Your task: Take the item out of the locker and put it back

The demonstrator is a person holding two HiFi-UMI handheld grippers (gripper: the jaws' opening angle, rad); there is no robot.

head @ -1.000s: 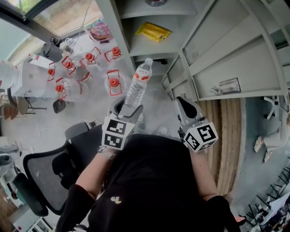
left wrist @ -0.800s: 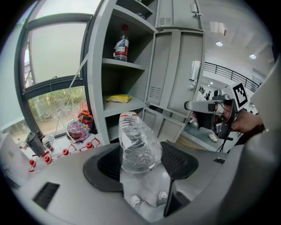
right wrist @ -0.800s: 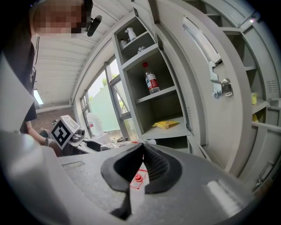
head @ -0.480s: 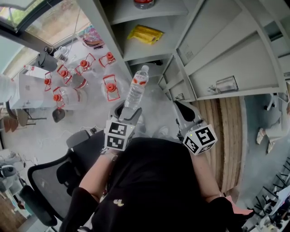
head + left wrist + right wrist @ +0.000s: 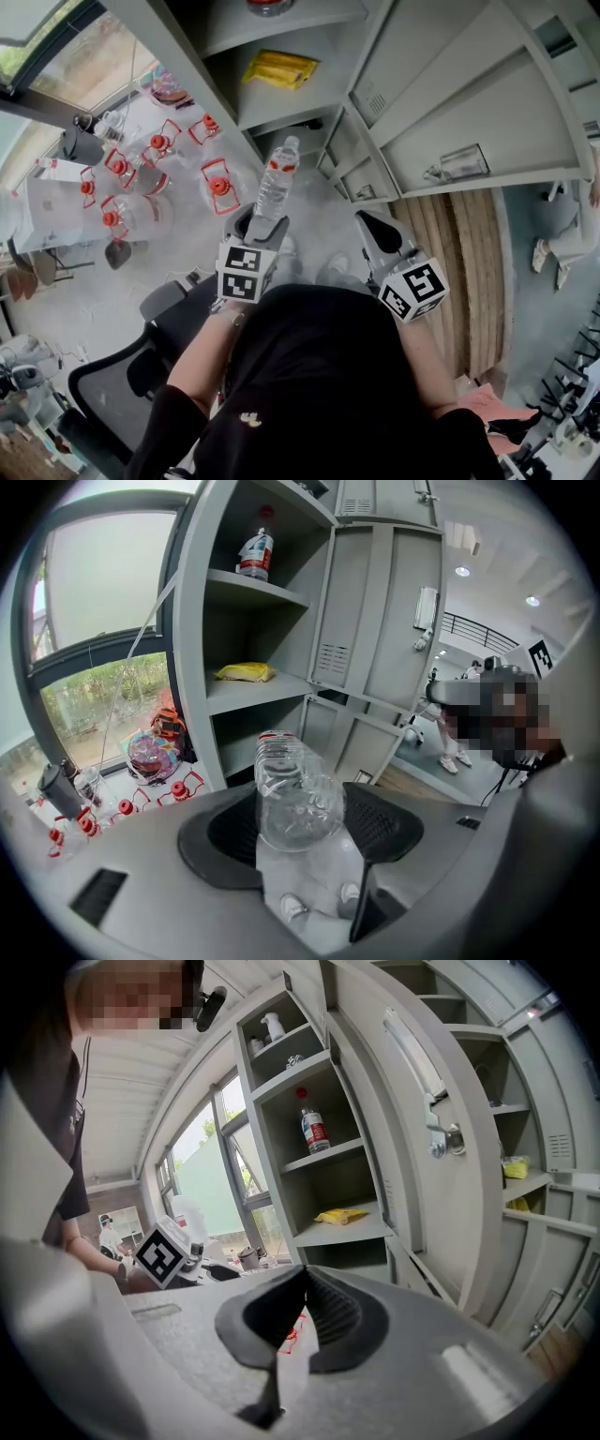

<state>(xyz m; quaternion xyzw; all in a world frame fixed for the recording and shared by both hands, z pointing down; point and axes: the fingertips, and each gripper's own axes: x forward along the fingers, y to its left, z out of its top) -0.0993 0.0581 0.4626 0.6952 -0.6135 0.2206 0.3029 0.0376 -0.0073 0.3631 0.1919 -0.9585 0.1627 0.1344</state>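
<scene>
Clear plastic water bottle is clamped in the left gripper's jaws, outside the grey locker. Right gripper's jaws meet, empty.

Two grippers are in view, the left gripper and the right gripper, and each carries one marker cube, two cubes in all.

There are three bottles. One is the clear water bottle between the left gripper's pads. The other two stand on shelves of the locker: one red-labelled bottle and one white bottle on the shelf above it.

One yellow packet lies on a lower shelf.

Six large water jugs with red caps stand on the floor.

There is one black office chair.

Two shoes show below the left gripper.
</scene>
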